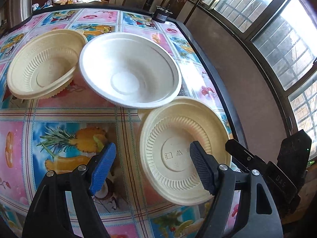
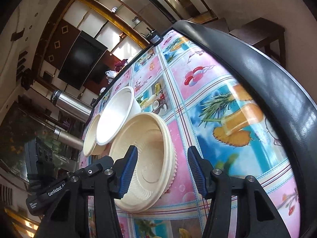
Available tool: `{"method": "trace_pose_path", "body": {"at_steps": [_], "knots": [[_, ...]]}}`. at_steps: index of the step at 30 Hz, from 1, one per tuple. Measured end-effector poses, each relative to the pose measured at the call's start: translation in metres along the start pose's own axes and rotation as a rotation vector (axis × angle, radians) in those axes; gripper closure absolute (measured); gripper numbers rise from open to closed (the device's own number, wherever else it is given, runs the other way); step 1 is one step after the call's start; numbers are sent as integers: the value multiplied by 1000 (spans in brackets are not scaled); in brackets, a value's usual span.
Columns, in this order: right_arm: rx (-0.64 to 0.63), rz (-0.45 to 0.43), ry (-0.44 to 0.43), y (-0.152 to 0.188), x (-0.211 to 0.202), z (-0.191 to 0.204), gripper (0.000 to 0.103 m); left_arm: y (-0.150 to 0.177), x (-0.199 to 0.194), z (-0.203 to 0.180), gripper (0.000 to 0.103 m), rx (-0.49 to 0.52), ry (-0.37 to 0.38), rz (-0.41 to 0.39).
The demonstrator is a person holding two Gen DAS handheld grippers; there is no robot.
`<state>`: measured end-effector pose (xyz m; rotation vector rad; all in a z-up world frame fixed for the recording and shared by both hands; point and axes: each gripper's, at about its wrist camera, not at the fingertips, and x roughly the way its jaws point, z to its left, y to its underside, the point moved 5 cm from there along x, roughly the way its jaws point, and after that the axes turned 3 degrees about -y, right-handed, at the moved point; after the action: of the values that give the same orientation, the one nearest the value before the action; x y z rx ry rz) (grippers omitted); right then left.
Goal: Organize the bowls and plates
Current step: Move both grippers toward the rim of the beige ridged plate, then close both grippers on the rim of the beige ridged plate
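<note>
Left wrist view, read left to right. A cream ribbed bowl (image 1: 44, 63) sits at the upper left of the frame, tipped with its near rim raised; what props it cannot be made out. A white bowl (image 1: 129, 69) stands upright in the upper centre, just beside the first, and its near rim seems to overlap the rim of a second cream bowl (image 1: 184, 150) at the lower right. All three rest on the bench (image 1: 65, 119), which is covered by a fruit-print cloth. They lie spread out singly, which suggests the nesting is not yet done.

The left gripper (image 1: 151, 164) hangs at the bottom of the frame with its jaws released and wide apart. One jaw lies over the inside of the second cream bowl, the other over bare cloth, so the near rim falls between them. This placement reads as lining up for a rim pinch; nothing is clamped.

Right wrist view, left to right. The same three bowls run from centre left toward the middle. The right gripper (image 2: 162, 168) has its jaws released, one inside the second cream bowl (image 2: 146, 158), one outside its wall, straddling the rim without closing.

The black bench edge (image 2: 267, 63) curves along the right of the frame.
</note>
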<state>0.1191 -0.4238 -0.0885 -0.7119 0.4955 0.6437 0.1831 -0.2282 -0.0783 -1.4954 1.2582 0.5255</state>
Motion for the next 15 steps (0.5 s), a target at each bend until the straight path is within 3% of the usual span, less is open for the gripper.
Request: {"method": "trace_pose_path", "body": {"at_steps": [4,6,15], "knots": [[4,0,10,1,3,0,49,3,4,2,27,11,14,14],[11,1,8,2,5,-1,49,3,5,3,40,16,16,15],[30,9,21,3,11,-4,63,3,1,6,66,20,15,-4]]}}
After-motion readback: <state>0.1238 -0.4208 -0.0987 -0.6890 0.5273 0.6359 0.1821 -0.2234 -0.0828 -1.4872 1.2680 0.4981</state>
